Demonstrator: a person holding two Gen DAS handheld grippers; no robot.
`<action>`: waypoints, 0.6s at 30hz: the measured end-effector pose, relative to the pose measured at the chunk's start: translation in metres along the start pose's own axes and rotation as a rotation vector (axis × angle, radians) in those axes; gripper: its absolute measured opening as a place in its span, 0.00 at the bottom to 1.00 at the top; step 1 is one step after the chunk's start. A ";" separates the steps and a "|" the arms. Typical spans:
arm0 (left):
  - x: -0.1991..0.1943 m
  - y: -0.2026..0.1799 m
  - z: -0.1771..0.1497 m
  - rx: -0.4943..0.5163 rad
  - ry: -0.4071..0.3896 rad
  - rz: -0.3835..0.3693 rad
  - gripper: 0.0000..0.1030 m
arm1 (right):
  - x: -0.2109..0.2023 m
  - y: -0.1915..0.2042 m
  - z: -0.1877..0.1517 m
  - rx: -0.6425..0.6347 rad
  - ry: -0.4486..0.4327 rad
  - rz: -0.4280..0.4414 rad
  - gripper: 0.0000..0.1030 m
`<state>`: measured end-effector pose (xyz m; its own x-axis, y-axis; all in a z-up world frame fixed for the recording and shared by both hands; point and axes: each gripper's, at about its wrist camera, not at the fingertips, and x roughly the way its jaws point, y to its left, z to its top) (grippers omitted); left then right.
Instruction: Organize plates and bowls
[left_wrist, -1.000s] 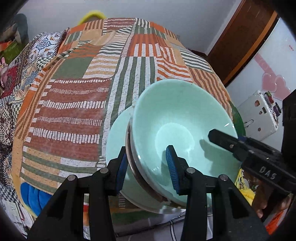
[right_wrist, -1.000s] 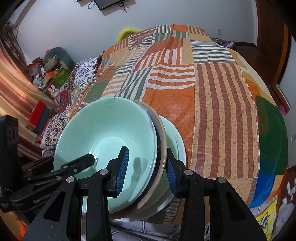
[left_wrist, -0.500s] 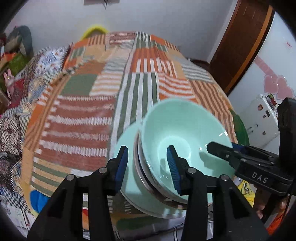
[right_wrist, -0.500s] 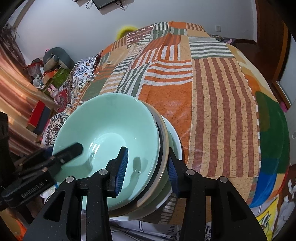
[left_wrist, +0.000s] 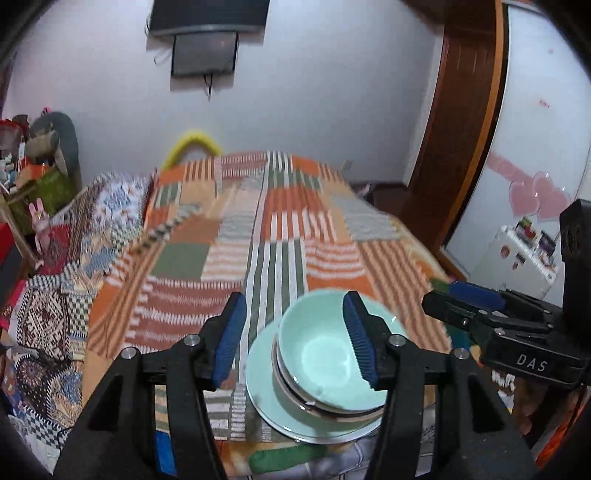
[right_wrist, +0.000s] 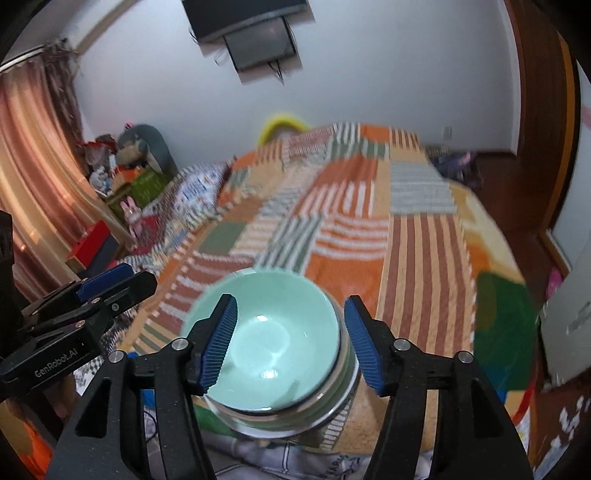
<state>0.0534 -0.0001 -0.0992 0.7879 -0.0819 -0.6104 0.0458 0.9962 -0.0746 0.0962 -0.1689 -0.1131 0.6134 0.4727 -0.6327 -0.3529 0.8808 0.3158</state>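
We hold both grippers above the near edge of the patchwork-quilted bed (left_wrist: 229, 251), and neither one grasps anything: the left gripper (left_wrist: 293, 338) has its blue-padded fingers (left_wrist: 231, 334) spread wide with nothing between them, and the right gripper (right_wrist: 290, 341) is likewise released, its fingers (right_wrist: 360, 341) standing apart on either side of the stack without touching it. The task's things sit together at the near edge of the bed: a pale mint-green ceramic bowl (left_wrist: 325, 362) nested on top of what looks like a darker-rimmed bowl (left_wrist: 295, 397), and both resting on a wide mint-green plate (left_wrist: 258, 373). In the right wrist view the same mint bowl (right_wrist: 269, 343) lies directly below our open fingers, with the plate's rim (right_wrist: 332, 410) showing beneath it. We judge that the stacking step is done, since the bowls are nested and centred on the plate and both grippers are clear of them. The next move, as we see it, calls for drawing both grippers away without clipping the top bowl's rim; the stack sits close to the bed's near edge on a soft surface, so a nudge could tip it off.
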 end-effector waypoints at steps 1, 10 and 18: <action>-0.007 0.000 0.002 -0.002 -0.021 -0.003 0.54 | -0.007 0.003 0.002 -0.009 -0.023 0.003 0.57; -0.069 -0.005 0.013 0.021 -0.216 0.012 0.67 | -0.057 0.029 0.010 -0.105 -0.216 -0.018 0.71; -0.101 -0.009 0.009 0.042 -0.333 0.024 0.85 | -0.083 0.040 0.011 -0.150 -0.330 -0.023 0.82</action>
<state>-0.0210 -0.0006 -0.0293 0.9461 -0.0511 -0.3199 0.0451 0.9986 -0.0263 0.0383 -0.1724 -0.0401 0.8086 0.4588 -0.3684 -0.4213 0.8885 0.1819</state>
